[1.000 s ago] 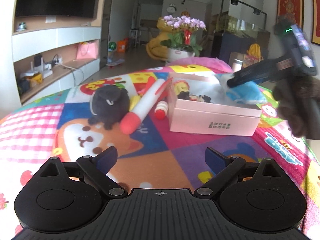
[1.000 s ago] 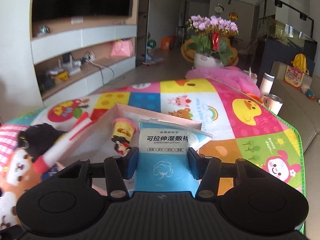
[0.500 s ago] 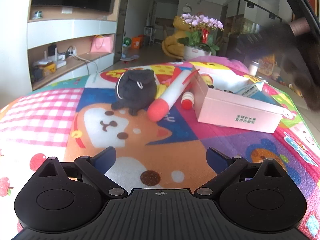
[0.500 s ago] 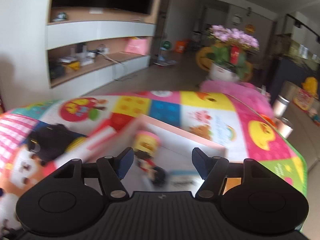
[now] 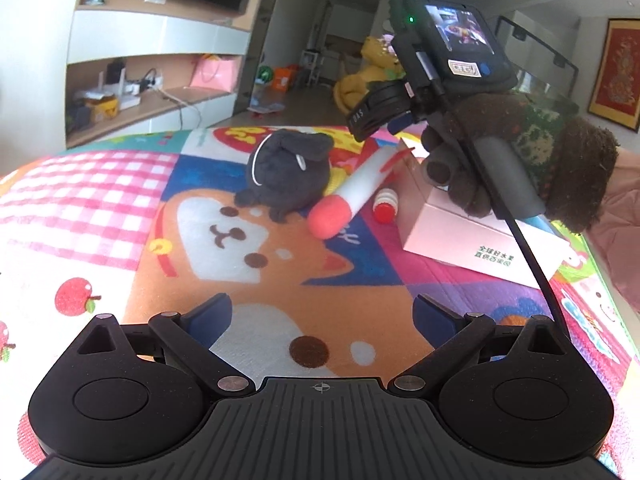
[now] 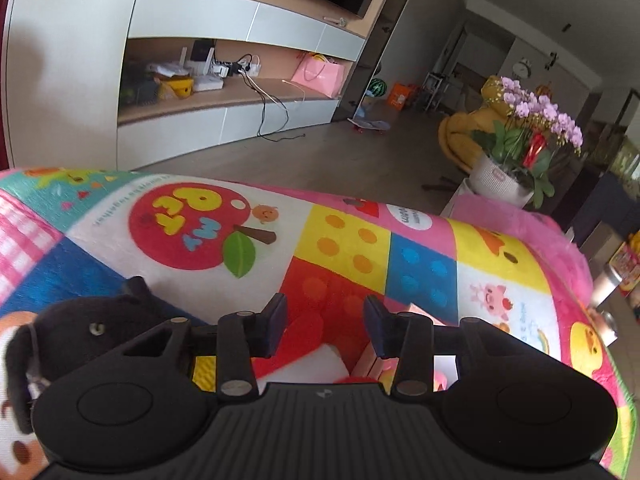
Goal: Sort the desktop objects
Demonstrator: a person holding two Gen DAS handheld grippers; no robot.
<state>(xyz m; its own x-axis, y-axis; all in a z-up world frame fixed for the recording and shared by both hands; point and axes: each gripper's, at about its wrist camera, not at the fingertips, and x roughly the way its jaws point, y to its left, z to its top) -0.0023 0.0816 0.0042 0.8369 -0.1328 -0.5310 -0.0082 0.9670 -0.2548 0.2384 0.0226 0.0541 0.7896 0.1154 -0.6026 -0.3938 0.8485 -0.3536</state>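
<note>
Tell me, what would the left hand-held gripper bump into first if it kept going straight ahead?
Probably the patterned play mat itself, since the left hand-held gripper points down at it. Nothing lies between; the black plush toy sits farther on.

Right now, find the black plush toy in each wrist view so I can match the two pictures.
Left wrist view: the black plush toy lies at upper centre on the play mat, touching the left side of the big red-tipped marker.
Right wrist view: it sits at the lower left edge, partly behind the gripper body.
Shared landmark: the pink gift bag on the wall shelf.
</note>
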